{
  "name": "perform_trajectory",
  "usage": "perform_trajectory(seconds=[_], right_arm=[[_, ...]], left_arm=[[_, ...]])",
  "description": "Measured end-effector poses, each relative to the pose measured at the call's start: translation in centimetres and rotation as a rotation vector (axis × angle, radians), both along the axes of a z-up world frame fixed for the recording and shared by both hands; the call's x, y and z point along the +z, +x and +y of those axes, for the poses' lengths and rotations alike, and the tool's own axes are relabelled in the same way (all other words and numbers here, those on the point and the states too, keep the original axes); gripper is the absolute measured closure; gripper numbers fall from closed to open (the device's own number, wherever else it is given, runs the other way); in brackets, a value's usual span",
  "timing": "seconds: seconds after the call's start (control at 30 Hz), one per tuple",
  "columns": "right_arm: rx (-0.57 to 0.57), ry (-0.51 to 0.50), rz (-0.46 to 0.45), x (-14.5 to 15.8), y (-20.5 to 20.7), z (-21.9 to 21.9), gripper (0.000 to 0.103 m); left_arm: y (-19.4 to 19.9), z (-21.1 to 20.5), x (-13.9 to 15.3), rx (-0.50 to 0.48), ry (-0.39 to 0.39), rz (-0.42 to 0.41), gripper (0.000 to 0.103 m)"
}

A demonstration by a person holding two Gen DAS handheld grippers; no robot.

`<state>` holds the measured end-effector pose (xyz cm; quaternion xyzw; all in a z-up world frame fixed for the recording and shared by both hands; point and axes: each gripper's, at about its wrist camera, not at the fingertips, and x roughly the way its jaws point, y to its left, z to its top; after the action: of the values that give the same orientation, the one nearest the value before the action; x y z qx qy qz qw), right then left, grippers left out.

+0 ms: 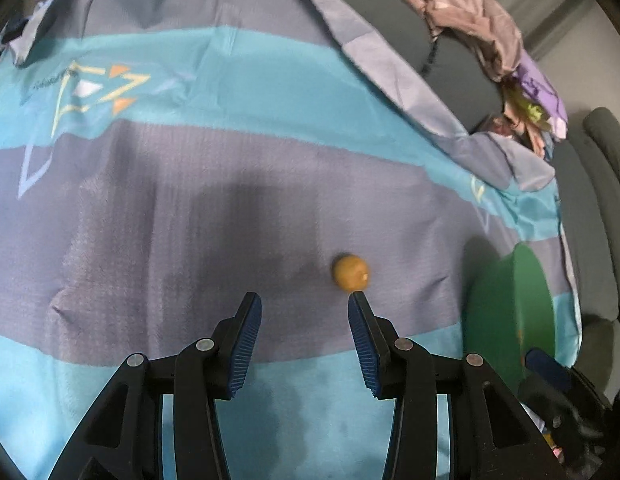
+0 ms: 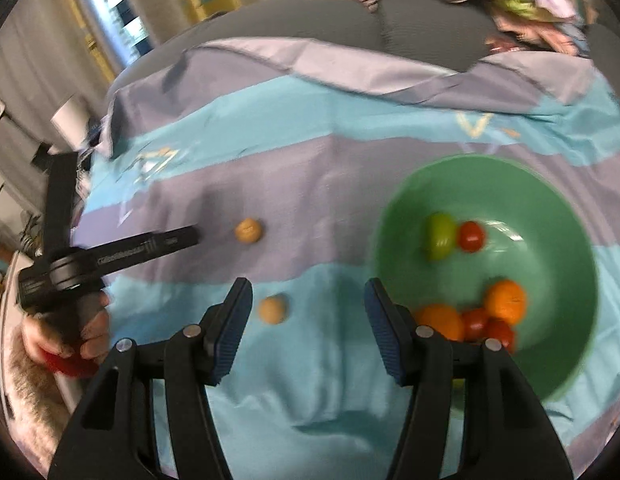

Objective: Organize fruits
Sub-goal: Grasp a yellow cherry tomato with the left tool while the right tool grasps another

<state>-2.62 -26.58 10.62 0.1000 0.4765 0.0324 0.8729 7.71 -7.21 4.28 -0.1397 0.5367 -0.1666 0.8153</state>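
Note:
My left gripper (image 1: 305, 300) is open with nothing between its blue pads. A small tan round fruit (image 1: 349, 272) lies on the striped cloth (image 1: 190, 208), just past its right fingertip. In the right wrist view, my right gripper (image 2: 308, 286) is open above the cloth. One tan fruit (image 2: 273, 309) shows low in its gap near the left finger, untouched. A second tan fruit (image 2: 249, 230) lies farther off, in front of the left gripper (image 2: 190, 238). The green bowl (image 2: 549, 220) to the right holds a green fruit (image 2: 441, 236), two oranges (image 2: 505, 301) and several small red fruits (image 2: 471, 236).
The blue and grey cloth covers a grey sofa (image 1: 597, 184), with crumpled clothes (image 1: 481, 24) piled along its back. The bowl's edge (image 1: 505, 300) shows at the right of the left wrist view. A hand (image 2: 66, 332) holds the left gripper's handle at the far left.

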Motion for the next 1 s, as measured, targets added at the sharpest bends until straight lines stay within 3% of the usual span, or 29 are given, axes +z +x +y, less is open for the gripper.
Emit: perform_trajectory(seconds=[0.1, 0.3, 0.6, 0.83, 0.97, 1.0], right_arm=[[0.045, -0.003, 0.017, -0.7, 0.6, 1.4, 0.045], [0.081, -0.051, 0.074, -3.0, 1.3, 3.2, 0.045], [0.126, -0.161, 0.135, -6.0, 2.6, 5.2, 0.047], [0.132, -0.166, 0.150, -6.6, 2.9, 5.0, 0.051], [0.131, -0.149, 0.154, -6.9, 3.0, 5.0, 0.057], [0.131, -0.148, 0.163, -7.2, 3.2, 5.1, 0.060]], left_arm=[[0.4, -0.2, -0.8, -0.001, -0.011, 0.020, 0.059], [1.2, -1.6, -0.7, -0.003, -0.050, -0.024, 0.059], [2.5, -2.4, -2.2, -0.001, -0.076, 0.019, 0.059], [3.2, -3.3, -2.5, -0.013, -0.070, 0.027, 0.059], [3.4, -3.5, -2.5, -0.015, -0.050, 0.031, 0.060], [3.5, -3.6, -2.5, -0.014, -0.045, 0.033, 0.063]])
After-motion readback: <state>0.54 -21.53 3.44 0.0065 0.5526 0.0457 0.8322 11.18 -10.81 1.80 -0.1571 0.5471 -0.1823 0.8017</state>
